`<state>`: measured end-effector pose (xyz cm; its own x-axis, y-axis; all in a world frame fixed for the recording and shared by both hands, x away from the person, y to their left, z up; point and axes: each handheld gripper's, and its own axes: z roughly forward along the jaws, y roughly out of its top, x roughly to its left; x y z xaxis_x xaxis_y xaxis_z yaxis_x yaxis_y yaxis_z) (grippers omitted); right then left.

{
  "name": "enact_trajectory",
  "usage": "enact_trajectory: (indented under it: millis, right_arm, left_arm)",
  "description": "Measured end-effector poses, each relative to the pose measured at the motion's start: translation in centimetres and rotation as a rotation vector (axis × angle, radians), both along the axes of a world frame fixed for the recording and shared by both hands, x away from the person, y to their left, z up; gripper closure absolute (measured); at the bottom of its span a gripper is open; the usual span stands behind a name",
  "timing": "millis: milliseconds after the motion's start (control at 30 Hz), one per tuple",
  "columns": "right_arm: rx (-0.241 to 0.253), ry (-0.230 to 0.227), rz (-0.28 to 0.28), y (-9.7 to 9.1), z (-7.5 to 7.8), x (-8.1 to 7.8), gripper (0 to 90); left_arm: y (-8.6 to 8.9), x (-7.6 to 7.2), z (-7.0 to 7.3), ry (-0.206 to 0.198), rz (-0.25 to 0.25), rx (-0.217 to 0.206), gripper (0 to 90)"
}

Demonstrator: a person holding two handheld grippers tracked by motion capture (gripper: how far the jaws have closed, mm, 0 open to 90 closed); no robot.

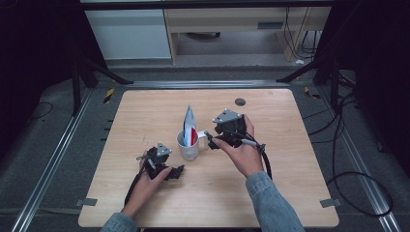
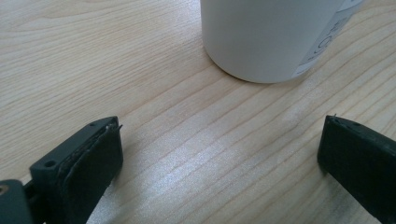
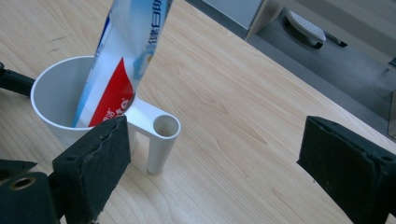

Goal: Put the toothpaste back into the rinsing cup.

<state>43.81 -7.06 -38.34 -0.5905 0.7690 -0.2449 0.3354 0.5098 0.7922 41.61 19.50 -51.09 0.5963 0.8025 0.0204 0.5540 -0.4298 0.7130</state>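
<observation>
Standing near the middle of the table, the white cup is holding a tube that is leaning upright inside it, probably toothpaste, though the print is blurred. The right gripper is hovering just beside the cup's handle, jaws spread apart. The left gripper is resting low near the cup's base, jaws likewise gaping with nothing between them.

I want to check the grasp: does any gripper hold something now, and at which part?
Nothing is held. The left gripper and the right gripper are both open over bare table, near the white cup with the toothpaste tube inside.
</observation>
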Motion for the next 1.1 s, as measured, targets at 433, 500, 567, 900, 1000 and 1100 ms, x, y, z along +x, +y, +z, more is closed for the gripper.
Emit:
enact_trajectory:
  millis: [433, 500, 567, 900, 1000, 1100]
  right_arm:
    - [0.006, 0.015, -0.065, -3.1, -0.8, -0.3, 8.9]
    - [0.007, 0.022, -0.079, -3.7, -1.0, -0.4, 8.9]
    - [0.009, 0.027, -0.092, -4.2, -1.1, -0.5, 8.9]
    - [-0.004, 0.043, -0.133, -6.9, -1.2, -0.7, 9.1]
    - [-0.009, 0.053, -0.156, -8.1, -1.5, -1.1, 9.4]
    - [-0.021, 0.061, -0.164, -8.9, -1.9, -1.3, 9.4]
  left_arm:
    - [0.0, 0.0, 0.0, 0.001, -0.001, 0.002, 0.0]
    - [0.0, 0.0, 0.0, 0.001, 0.001, 0.002, 0.0]
    - [0.0, 0.0, 0.0, 0.001, 0.002, 0.002, 0.0]
    - [-0.1, 0.0, 0.0, 0.002, 0.004, 0.002, 0.0]
    - [-0.1, 0.0, 0.0, 0.002, 0.005, 0.002, 0.0]
    - [-0.1, 0.0, 0.0, 0.002, 0.005, 0.002, 0.0]
